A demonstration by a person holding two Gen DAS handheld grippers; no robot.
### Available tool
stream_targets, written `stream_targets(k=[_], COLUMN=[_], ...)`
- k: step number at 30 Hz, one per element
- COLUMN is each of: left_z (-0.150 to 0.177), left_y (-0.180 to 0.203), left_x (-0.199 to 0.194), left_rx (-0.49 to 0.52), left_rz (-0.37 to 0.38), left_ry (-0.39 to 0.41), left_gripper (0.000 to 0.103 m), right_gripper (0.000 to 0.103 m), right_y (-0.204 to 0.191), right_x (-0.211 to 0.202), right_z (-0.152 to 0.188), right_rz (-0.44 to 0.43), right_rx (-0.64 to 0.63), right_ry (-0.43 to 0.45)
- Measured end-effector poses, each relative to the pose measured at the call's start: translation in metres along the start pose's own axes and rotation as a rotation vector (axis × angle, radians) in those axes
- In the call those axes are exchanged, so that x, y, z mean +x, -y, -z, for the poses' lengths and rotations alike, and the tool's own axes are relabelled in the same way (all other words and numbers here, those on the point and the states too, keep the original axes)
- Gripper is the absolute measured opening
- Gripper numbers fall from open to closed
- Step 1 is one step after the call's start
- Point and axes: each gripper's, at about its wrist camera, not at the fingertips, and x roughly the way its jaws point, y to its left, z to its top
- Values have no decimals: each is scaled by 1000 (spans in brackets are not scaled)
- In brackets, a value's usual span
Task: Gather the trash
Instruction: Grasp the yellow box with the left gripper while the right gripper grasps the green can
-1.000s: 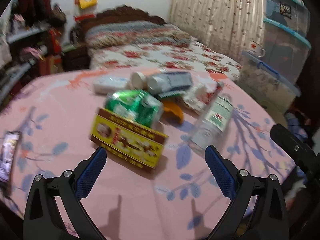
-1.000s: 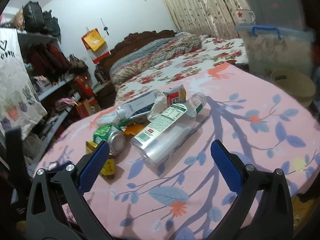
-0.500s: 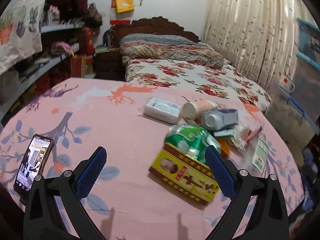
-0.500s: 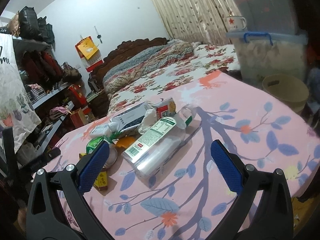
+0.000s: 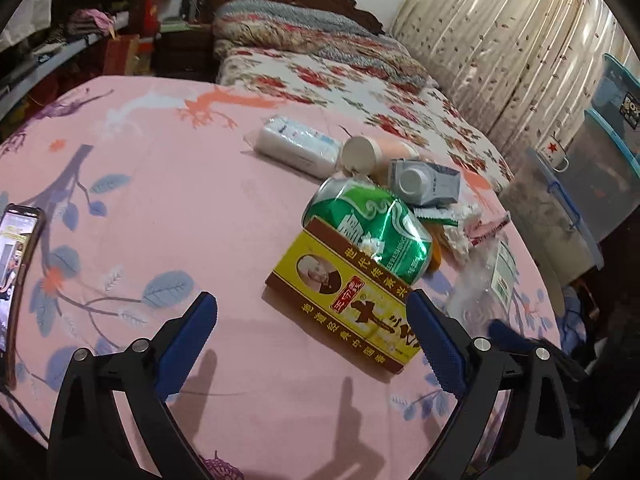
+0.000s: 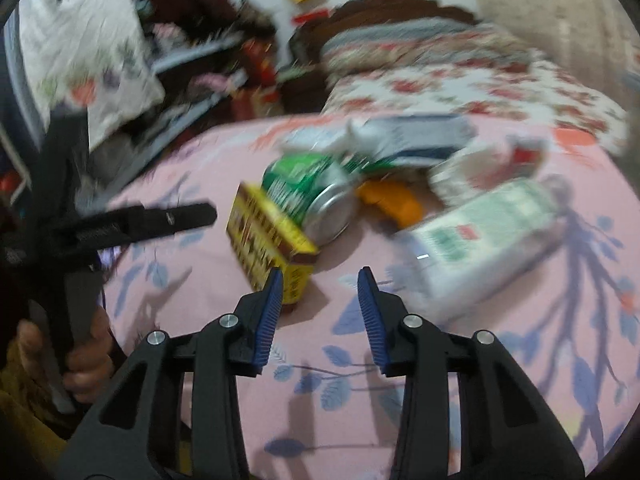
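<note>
Nearby, green can [image 5: 370, 232] leans on yellow box [image 5: 352, 300] (both hand-held grippers unclenched).

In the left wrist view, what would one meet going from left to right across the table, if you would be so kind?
Phone → white tissue pack → green can → clear plastic bottle.

Dim indoor light, fisheye-bent edges; the right wrist view is motion-blurred.

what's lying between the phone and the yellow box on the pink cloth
Nothing. In the left wrist view, only bare pink cloth lies between the phone at the left edge and the yellow box.
</note>
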Motion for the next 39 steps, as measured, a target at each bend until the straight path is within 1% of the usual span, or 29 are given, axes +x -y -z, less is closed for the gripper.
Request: stream_targets(k=[2, 4, 7, 10, 11, 15, 18, 20, 21, 22, 23, 24, 25, 26, 27, 28, 30, 32, 33, 36, 39], left_z=[-2, -5, -9, -14, -14, -14, -14, -13, -12, -12, -12, -11, -12, -13, -15, -17, -21, -22, -22, -20, -18], left_y=[-6, -12, -13, -9, -7, 0, 1, -3, -6, -12, -18, -23, -26, -28, -31, -33, -35, -36, -36, -32, -30], left_x=[3, 6, 14, 23, 25, 29, 31, 33, 35, 36, 36, 34, 31, 28, 23, 22, 21, 23, 23, 20, 17], left_rx=[-10, -20, -17, -16, -11, 12, 15, 1, -8, -30, -52, -67, -72, -70, -69, -67, -67, -76, -75, -55, -49], left_rz=[30, 56, 98, 118, 118, 124, 131, 126, 123, 146, 177, 190, 191, 186, 173, 166, 162, 166, 160, 135, 121], left_ry=[-23, -38, -72, -107, -111, -127, -137, -145, -159, -170, -168, -162, -151, -138, -118, -107, -98, -99, -94, -82, -78], left_gripper=[91, 91, 91, 91, 91, 91, 91, 74, 58, 52, 48, 44, 38, 35, 29, 26, 26, 26, 26, 26, 26], right_gripper=[49, 66, 66, 65, 65, 66, 66, 66, 65, 65, 65, 65, 63, 61, 59, 57, 54, 54, 54, 54, 53], right_y=[-2, -3, -9, -23, -33, -65, -76, -75, -73, -71, -64, -59, -50, -42, -33, -28, -20, -10, -2, 17, 23], right_x=[17, 29, 41, 46, 43, 32, 29, 27, 27, 26, 23, 20, 16, 13, 9, 8, 13, 25, 34, 60, 88], right_z=[-2, -4, -6, -5, -2, 10, 16, 19, 19, 17, 15, 13, 10, 7, 0, -8, -33, -62, -79, -116, -132], right_rz=[-18, -33, -50, -111, -125, -120, -163, -180, -176, -172, -169, -167, -164, -158, -141, -122, -64, -12, -2, 0, -37], right_rx=[-10, -9, -33, -66, -111, -294, -353, -363, -369, -368, -354, -336, -308, -288, -263, -253, -259, -250, -227, -173, -139], right_ry=[-32, -45, -49, -59, -45, 15, 20, 11, 3, -2, -5, -5, -3, -2, 1, 3, -2, -33, -55, -94, -165])
